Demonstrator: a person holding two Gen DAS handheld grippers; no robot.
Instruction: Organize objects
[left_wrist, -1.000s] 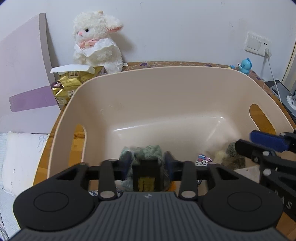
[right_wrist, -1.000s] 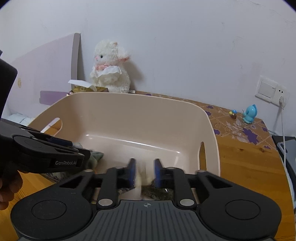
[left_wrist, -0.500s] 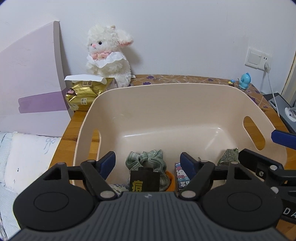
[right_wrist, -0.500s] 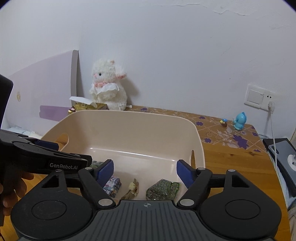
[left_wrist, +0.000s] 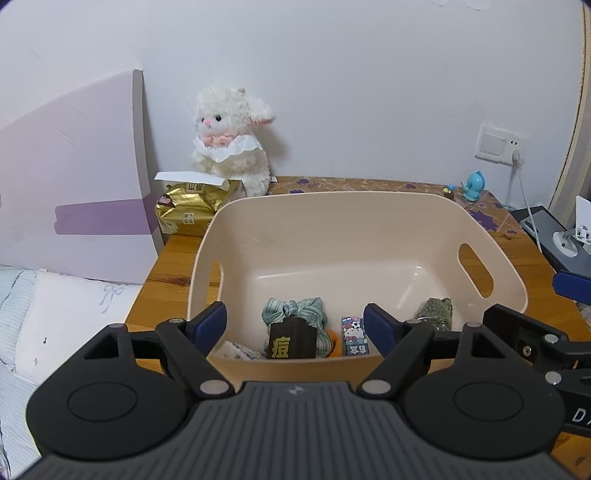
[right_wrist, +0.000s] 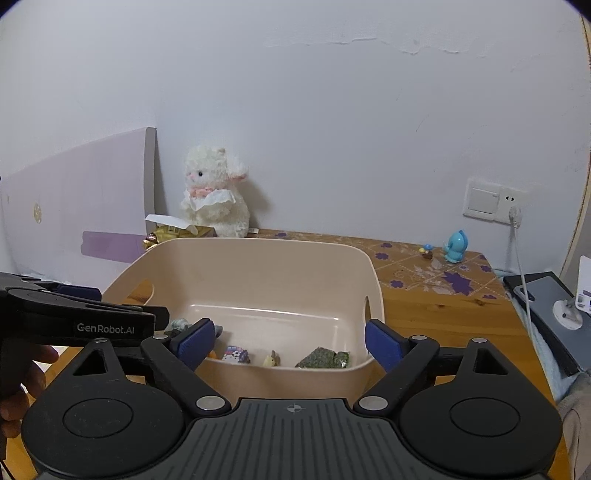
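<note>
Both grippers were held with fingers spread wide and nothing between them: left gripper (left_wrist: 295, 326) over the near rim of the bin, right gripper (right_wrist: 288, 341) at the near rim too, just to its right. Left gripper's body was seen at the left edge of the right wrist view, gripped by a hand (right_wrist: 22, 384).

Wooden table (right_wrist: 443, 314) was pushed against a white wall. Beige plastic bin (left_wrist: 332, 221) with cut-out handles was set on it, mostly bare inside.

Contents were all lying along the near wall of the bin: green plaid scrunchie (left_wrist: 295, 308), dark box with a yellow character (left_wrist: 292, 341) leaning in front of it, Hello Kitty box (left_wrist: 355, 334) just right of that, green-speckled packet (left_wrist: 437, 312) farther right, white printed packet (left_wrist: 236, 350) at the near-left corner. Small yellow figurine (right_wrist: 271, 359) was seen between Hello Kitty box and packet.

Behind the bin: white plush lamb (left_wrist: 231, 144) against the wall, gold foil bag (left_wrist: 184, 210) beside it. Blue toy figure (right_wrist: 456, 246) was standing at the far right of the table, well apart.
</note>
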